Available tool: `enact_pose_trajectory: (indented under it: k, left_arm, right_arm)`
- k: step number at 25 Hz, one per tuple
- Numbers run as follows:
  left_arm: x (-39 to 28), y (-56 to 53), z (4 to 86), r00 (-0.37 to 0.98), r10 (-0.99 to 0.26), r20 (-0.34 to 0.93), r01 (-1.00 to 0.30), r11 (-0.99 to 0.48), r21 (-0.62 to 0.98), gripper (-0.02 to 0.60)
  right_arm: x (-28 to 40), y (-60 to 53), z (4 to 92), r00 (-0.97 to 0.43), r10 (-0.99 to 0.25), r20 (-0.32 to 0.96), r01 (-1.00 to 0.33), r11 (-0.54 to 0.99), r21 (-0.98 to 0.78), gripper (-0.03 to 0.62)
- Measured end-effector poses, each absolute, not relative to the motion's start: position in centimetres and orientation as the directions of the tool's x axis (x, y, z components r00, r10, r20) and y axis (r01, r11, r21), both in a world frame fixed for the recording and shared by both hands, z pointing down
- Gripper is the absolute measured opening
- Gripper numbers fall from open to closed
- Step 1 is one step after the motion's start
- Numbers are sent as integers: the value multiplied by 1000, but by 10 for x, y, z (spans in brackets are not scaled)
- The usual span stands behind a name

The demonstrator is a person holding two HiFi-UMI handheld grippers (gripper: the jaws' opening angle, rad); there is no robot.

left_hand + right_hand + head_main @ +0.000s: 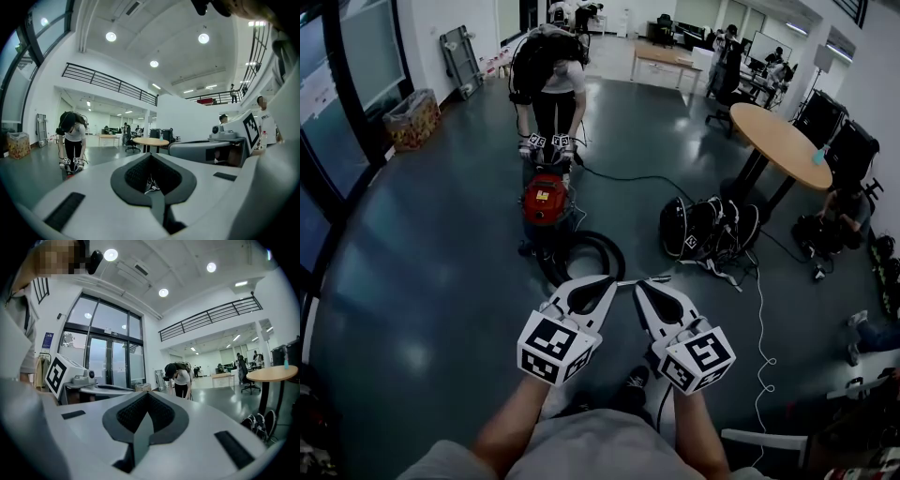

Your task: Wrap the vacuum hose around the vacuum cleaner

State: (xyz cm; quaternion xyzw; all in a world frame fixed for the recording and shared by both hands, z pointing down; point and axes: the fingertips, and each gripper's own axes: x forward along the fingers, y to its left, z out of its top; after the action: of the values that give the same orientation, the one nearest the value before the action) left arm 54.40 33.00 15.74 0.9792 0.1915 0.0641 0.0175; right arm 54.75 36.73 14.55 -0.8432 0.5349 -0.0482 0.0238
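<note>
The red vacuum cleaner (546, 199) stands on the dark floor ahead of me. Its black hose (586, 253) lies in a loop on the floor just in front of it. Another person (551, 80) bends over the vacuum with two marker-cube grippers held at its top. My left gripper (602, 286) and right gripper (645, 286) hang side by side at waist height, short of the hose, both shut and holding nothing. The left gripper view shows its shut jaws (151, 159) pointing level across the room, with the person (72, 136) at the left. In the right gripper view the jaws (146, 398) are likewise shut and bare.
A round wooden table (787, 131) stands at the right, with black bags (708, 230) on the floor beside it. A white cable (761, 328) trails over the floor at my right. A box (411, 117) sits by the left windows. Someone (848, 211) sits at the far right.
</note>
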Motion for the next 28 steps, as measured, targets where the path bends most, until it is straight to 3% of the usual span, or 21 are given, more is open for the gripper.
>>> enact_pose_trajectory:
  k: [28]
  left_arm:
    - [543,328,159,915,382,132,378,-924,55,8]
  right_arm:
    - [545,366,146,423,-904,65,-898,-427,-101,5]
